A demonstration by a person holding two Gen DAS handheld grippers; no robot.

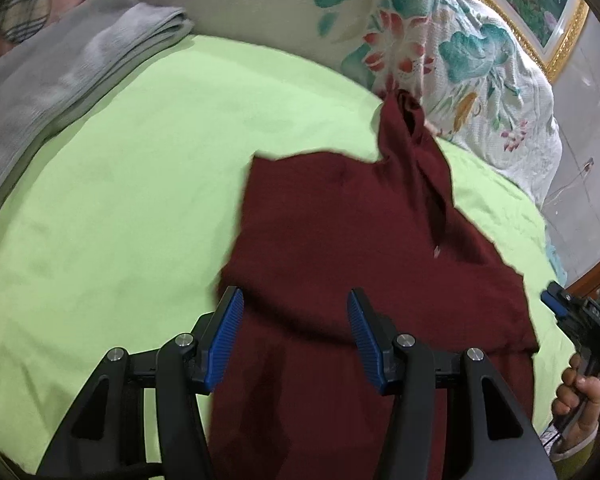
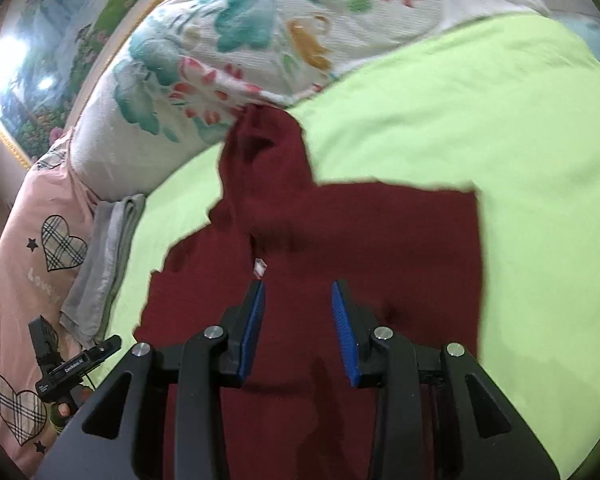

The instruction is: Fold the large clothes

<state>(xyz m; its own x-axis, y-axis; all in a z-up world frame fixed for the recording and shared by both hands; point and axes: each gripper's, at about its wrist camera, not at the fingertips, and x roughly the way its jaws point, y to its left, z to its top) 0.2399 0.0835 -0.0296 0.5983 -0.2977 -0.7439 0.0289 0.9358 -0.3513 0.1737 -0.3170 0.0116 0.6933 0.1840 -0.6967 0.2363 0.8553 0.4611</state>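
A dark red garment (image 1: 340,248) lies partly folded on the light green bedsheet (image 1: 132,184), one narrow part reaching toward the floral quilt. My left gripper (image 1: 294,300) hovers over its near edge, open, with nothing between the blue pads (image 1: 224,336). In the right wrist view the same red garment (image 2: 380,240) spreads below my right gripper (image 2: 298,292), whose jaws stand apart above the cloth, gripping nothing. A small white tag (image 2: 259,268) shows just beyond its fingertips. The right gripper (image 1: 556,300) also appears at the right edge of the left view, held by a hand (image 1: 580,396).
A folded grey towel (image 1: 60,76) lies at the sheet's left side. A floral quilt (image 1: 440,40) is piled along the far edge, with a gold-framed picture (image 1: 540,12) behind it. A pink bedcover with plaid hearts (image 2: 28,264) lies beside the towel.
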